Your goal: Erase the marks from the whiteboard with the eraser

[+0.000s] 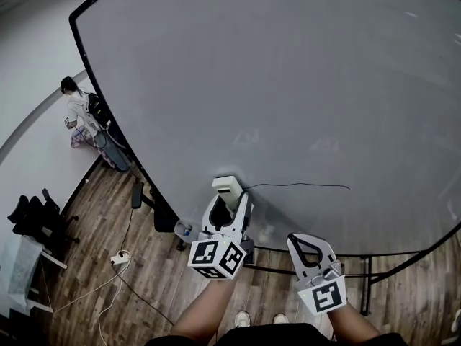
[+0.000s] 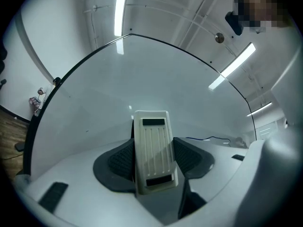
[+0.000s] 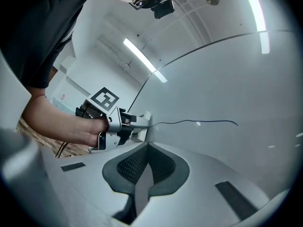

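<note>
Left gripper (image 1: 230,205) clamps the eraser (image 2: 152,148) against the whiteboard (image 1: 288,85) at the thin line's (image 1: 302,186) left end, right gripper (image 3: 147,148) pressed together, empty: best keep it flat and sweep rightward along that line.

**A:** How much of the whiteboard (image 1: 288,85) shows?

**B:** Not all of it. The head view cuts it off at the top and the right.

**A:** And the eraser (image 2: 152,150)?

**B:** Only its ribbed back. The face turned to the board is hidden. In the right gripper view the left gripper (image 3: 132,124) covers most of it.

**A:** The drawn line (image 1: 302,186)?

**B:** Its left end reaches the eraser. I cannot tell whether it runs on beneath.

**A:** The person by the wall (image 1: 78,110)?

**B:** Too small to tell what they hold. The small object on the floor (image 1: 184,229) is also too small to name.
</note>
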`<state>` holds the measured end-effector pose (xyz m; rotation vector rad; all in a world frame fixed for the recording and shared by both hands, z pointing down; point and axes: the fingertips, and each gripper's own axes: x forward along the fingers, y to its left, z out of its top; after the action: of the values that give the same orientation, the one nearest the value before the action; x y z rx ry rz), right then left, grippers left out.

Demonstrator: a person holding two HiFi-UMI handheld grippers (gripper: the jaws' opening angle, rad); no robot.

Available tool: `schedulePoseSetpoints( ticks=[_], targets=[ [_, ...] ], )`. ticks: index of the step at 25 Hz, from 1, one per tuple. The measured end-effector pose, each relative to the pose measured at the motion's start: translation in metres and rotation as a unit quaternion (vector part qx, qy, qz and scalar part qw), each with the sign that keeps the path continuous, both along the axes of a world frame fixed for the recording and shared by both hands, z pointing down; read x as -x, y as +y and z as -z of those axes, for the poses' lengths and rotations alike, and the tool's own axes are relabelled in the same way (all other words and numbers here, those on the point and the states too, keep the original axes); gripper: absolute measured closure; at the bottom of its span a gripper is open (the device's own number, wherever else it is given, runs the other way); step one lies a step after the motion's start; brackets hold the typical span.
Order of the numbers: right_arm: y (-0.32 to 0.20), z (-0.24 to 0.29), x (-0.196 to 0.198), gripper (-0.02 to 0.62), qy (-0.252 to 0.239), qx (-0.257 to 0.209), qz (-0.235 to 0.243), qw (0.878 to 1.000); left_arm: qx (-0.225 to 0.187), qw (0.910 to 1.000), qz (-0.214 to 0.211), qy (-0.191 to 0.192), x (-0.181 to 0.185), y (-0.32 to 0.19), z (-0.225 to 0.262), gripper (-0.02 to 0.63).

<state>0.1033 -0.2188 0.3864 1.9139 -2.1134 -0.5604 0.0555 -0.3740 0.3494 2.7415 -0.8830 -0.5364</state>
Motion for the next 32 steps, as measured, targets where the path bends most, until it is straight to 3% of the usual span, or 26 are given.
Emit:
schedulePoseSetpoints(
  ticks=[3, 7, 14, 21, 28, 32],
  targets=[
    [0.009, 0.007, -0.012, 0.577, -0.012, -0.029, -0.007, 0.999, -0.010, 0.9999, -0.003, -0.005, -0.009, 0.011, 0.000, 0.339],
    [0.015, 0.006, -0.016, 0.577, 0.017, -0.002, -0.021, 1.000, -0.022, 0.9997, -0.008, -0.006, -0.018, 0.018, 0.006, 0.339],
    [0.026, 0.015, -0.020, 0.577, 0.010, -0.022, -0.020, 1.000, -0.043, 0.9985, 0.006, -0.034, -0.027, 0.028, 0.011, 0.339],
    [0.040, 0.006, -0.037, 0.577, 0.020, 0.001, -0.020, 1.000, -0.058, 0.9972, 0.010, -0.046, -0.048, 0.042, 0.011, 0.339],
    [0.044, 0.018, -0.045, 0.577, -0.002, -0.044, -0.013, 0.999, -0.064, 0.9972, 0.002, -0.039, -0.059, 0.051, 0.016, 0.339],
    [0.047, 0.019, -0.043, 0.577, 0.002, -0.037, -0.019, 0.999, -0.082, 0.9956, -0.006, -0.047, -0.062, 0.066, 0.024, 0.339]
  ],
)
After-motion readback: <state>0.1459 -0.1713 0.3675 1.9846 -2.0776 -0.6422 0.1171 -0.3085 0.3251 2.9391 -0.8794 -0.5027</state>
